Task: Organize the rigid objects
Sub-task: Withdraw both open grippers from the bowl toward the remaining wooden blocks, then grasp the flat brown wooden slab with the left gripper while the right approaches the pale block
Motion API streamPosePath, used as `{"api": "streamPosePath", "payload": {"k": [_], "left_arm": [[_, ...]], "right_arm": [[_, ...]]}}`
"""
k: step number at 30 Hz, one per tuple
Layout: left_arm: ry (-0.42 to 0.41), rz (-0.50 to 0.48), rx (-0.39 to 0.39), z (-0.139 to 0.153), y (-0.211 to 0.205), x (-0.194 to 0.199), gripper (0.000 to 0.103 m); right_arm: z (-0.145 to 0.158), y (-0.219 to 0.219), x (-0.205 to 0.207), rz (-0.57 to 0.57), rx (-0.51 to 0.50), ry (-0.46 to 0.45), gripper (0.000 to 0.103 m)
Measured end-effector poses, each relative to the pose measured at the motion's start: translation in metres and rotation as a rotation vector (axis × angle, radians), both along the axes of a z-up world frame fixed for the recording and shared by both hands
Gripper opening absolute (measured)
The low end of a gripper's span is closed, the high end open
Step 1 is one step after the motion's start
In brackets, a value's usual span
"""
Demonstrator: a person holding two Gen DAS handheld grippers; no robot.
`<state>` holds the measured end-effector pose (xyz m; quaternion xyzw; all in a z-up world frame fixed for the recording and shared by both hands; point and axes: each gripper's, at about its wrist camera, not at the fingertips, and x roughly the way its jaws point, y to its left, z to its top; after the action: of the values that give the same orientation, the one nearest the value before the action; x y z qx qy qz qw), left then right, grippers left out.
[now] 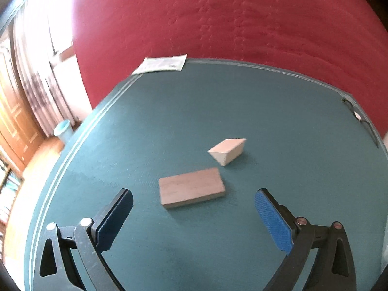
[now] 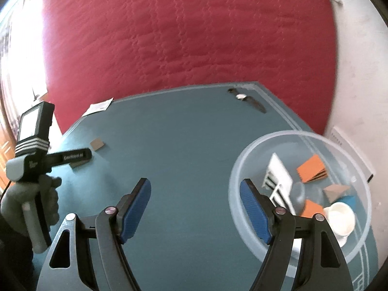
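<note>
On the teal table [image 1: 278, 111] lies a flat brown wooden block [image 1: 191, 190], just ahead of my left gripper [image 1: 194, 197], which stands open with nothing between its blue pads. A pale wooden wedge [image 1: 228, 150] rests a little beyond it. In the right wrist view my right gripper [image 2: 195, 188] is open and empty above the teal table [image 2: 184, 131]. To its right stands a clear plastic bowl [image 2: 245, 162] holding several pieces: orange blocks [image 2: 311, 168], a white slatted piece [image 2: 278, 177], a white cup [image 2: 339, 218]. The left gripper's body [image 2: 31, 152], held by a gloved hand [image 2: 29, 206], partly hides the brown block [image 2: 80, 163]; the wedge [image 2: 97, 143] lies beyond.
A white paper [image 1: 161, 65] lies at the table's far left corner. A wristwatch [image 2: 245, 98] lies at the far right edge. A red quilted bed [image 2: 189, 34] borders the table behind. A light blue bin [image 1: 62, 129] stands on the floor at left.
</note>
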<state>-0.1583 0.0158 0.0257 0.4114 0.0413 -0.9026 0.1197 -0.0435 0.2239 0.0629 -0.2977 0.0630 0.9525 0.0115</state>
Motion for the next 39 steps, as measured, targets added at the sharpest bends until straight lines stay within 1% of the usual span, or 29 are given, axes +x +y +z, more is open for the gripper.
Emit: {"api": "streamPosePath", "payload": {"k": [1, 3, 11, 13, 16, 18, 19, 20, 22, 24, 27, 33, 35, 39], "left_arm": [[-0.012, 0.001, 0.028, -0.001, -0.004, -0.002, 0.102], [-0.024, 0.008, 0.052, -0.003, -0.008, -0.006, 0.102], [-0.031, 0.043, -0.012, -0.014, -0.008, -0.017, 0.102], [-0.041, 0.054, -0.019, -0.017, -0.013, -0.021, 0.100], [-0.039, 0.053, 0.017, -0.018, -0.019, -0.022, 0.091], [-0.028, 0.035, 0.029, -0.017, -0.018, -0.020, 0.078], [-0.023, 0.025, 0.031, -0.016, -0.017, -0.019, 0.075], [-0.015, 0.014, 0.029, -0.015, -0.016, -0.017, 0.066], [-0.009, 0.001, 0.024, -0.015, -0.014, -0.014, 0.066], [-0.003, -0.009, 0.044, -0.015, -0.016, -0.012, 0.066], [0.019, 0.002, 0.055, -0.011, -0.021, -0.006, 0.066], [0.085, 0.083, -0.002, 0.003, -0.035, 0.003, 0.066], [0.096, 0.109, -0.020, 0.006, -0.040, 0.004, 0.066], [0.109, 0.142, -0.032, 0.008, -0.046, 0.005, 0.066]], "right_arm": [[-0.001, -0.002, -0.001, 0.008, -0.006, -0.008, 0.077], [-0.004, -0.007, -0.004, 0.020, -0.010, -0.020, 0.077], [-0.010, -0.027, -0.007, 0.069, 0.000, -0.059, 0.077], [-0.011, -0.032, -0.008, 0.078, 0.004, -0.066, 0.077], [-0.012, -0.039, -0.011, 0.094, 0.012, -0.076, 0.077], [-0.013, -0.045, -0.013, 0.108, 0.021, -0.082, 0.077], [-0.013, -0.047, -0.015, 0.115, 0.023, -0.085, 0.077], [-0.014, -0.051, -0.017, 0.126, 0.025, -0.091, 0.077], [-0.014, -0.056, -0.022, 0.144, 0.027, -0.101, 0.077], [-0.014, -0.063, -0.027, 0.164, 0.031, -0.111, 0.077], [-0.017, -0.074, -0.037, 0.196, 0.031, -0.131, 0.077], [-0.025, -0.105, -0.070, 0.285, 0.047, -0.182, 0.077], [-0.028, -0.114, -0.084, 0.314, 0.045, -0.200, 0.077], [-0.034, -0.124, -0.112, 0.378, 0.017, -0.227, 0.077]]}}
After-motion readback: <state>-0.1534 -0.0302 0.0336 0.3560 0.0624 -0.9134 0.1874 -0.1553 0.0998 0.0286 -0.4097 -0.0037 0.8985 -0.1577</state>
